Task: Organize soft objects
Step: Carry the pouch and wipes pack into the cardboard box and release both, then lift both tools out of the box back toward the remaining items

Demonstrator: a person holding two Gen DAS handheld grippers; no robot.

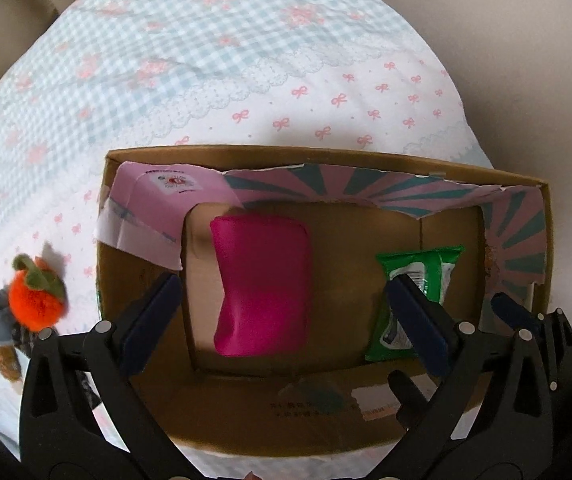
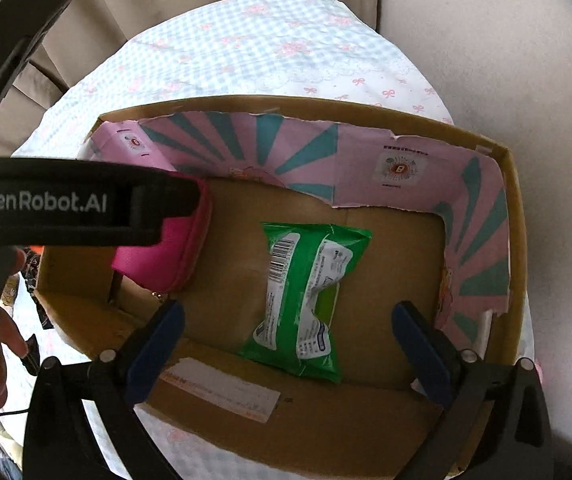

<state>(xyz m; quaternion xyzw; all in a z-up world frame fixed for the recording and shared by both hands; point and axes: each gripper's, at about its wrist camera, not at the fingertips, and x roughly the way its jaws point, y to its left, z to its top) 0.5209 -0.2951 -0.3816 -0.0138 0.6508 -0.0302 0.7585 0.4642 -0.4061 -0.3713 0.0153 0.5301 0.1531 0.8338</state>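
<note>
**Two soft items in the box, both grippers released above it**

Checked blue-and-white bedding (image 1: 214, 40) printed with pink bows covers the surface, with beige upholstery behind it. On the bedding sits an open cardboard box (image 1: 325, 158), its inner walls lined with torn pink paper bearing teal sunburst stripes (image 2: 286, 148).

Inside, on the box floor, a magenta pouch (image 1: 262, 284) lies toward the left, and a green pack of wet wipes (image 2: 309, 296) lies toward the right, label and barcode facing up. The two are apart, with bare cardboard between them.

From the left wrist camera, the left gripper (image 1: 286, 320) hangs over the box with its jaws spread wide and nothing between them; the pouch lies below the gap. The right gripper (image 2: 286, 340) is likewise released, its blue-padded fingers (image 2: 154, 344) parted on either side of the wipes pack without touching it. In the right wrist view the left tool's black body crosses the frame, marked "GenRobot.AI", in front of part of the pouch.

Outside the box, to its left on the bedding, an orange persimmon-shaped plush (image 1: 36, 292) with a green felt stem lies against a small grey and brown soft toy (image 1: 0, 320).
</note>
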